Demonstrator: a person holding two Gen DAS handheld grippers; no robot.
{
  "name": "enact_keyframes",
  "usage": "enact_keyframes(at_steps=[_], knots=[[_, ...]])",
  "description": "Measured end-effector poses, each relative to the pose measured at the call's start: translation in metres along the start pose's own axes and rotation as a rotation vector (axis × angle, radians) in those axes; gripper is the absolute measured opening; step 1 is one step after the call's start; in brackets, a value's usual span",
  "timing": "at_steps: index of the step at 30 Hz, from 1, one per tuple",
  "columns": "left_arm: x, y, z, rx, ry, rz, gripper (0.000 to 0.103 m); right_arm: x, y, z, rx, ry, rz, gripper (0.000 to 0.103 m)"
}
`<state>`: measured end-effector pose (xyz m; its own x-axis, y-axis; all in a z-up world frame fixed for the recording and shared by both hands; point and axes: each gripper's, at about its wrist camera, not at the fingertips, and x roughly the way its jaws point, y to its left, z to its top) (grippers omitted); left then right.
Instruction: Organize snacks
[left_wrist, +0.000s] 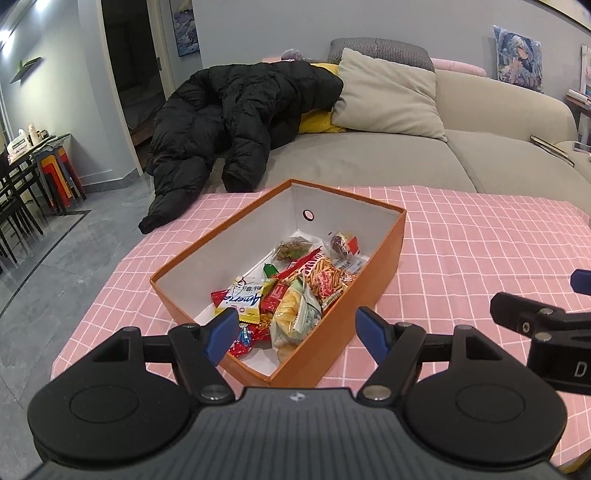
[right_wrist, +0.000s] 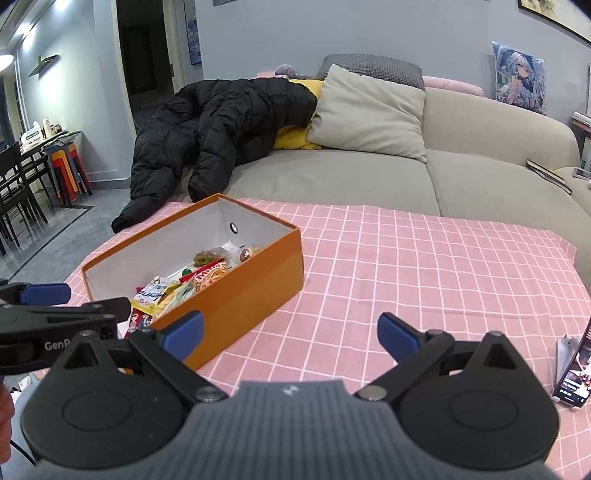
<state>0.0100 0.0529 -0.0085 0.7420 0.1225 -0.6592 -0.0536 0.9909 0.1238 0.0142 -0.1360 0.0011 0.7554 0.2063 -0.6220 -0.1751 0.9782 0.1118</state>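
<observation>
An orange cardboard box (left_wrist: 384, 254) with a white inside stands on the pink checked tablecloth (left_wrist: 480, 240). Several snack packets (left_wrist: 295, 295) lie piled in its near half. My left gripper (left_wrist: 295, 328) hovers open over the box's near end, nothing between its blue pads. In the right wrist view the same box (right_wrist: 240, 291) sits to the left with the snack packets (right_wrist: 184, 284) showing above its wall. My right gripper (right_wrist: 290, 336) is open and empty, over bare cloth just right of the box. Each gripper shows at the edge of the other's view.
A beige sofa (left_wrist: 369, 158) runs behind the table, with a black puffer jacket (left_wrist: 229, 125) and a pillow (left_wrist: 388, 96) on it. A phone on a stand (right_wrist: 576, 373) sits at the table's right edge. Dark chairs and stacked stools (left_wrist: 59, 177) stand far left.
</observation>
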Motion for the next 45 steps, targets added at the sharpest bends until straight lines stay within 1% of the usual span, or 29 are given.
enact_keyframes(at_steps=[11, 30, 45], knots=[[-0.0039, 0.0004, 0.0024, -0.002, -0.003, -0.005, 0.085, -0.0066, 0.0042, 0.0011, -0.017, -0.020, 0.004, 0.097], [-0.0093, 0.0003, 0.0004, 0.003, -0.010, -0.020, 0.085, -0.0098, 0.0058, -0.0005, -0.030, -0.021, 0.002, 0.097], [-0.0095, 0.0012, 0.0011, -0.001, -0.009, -0.015, 0.085, -0.0102, 0.0034, -0.0003, -0.031, -0.020, 0.001, 0.097]])
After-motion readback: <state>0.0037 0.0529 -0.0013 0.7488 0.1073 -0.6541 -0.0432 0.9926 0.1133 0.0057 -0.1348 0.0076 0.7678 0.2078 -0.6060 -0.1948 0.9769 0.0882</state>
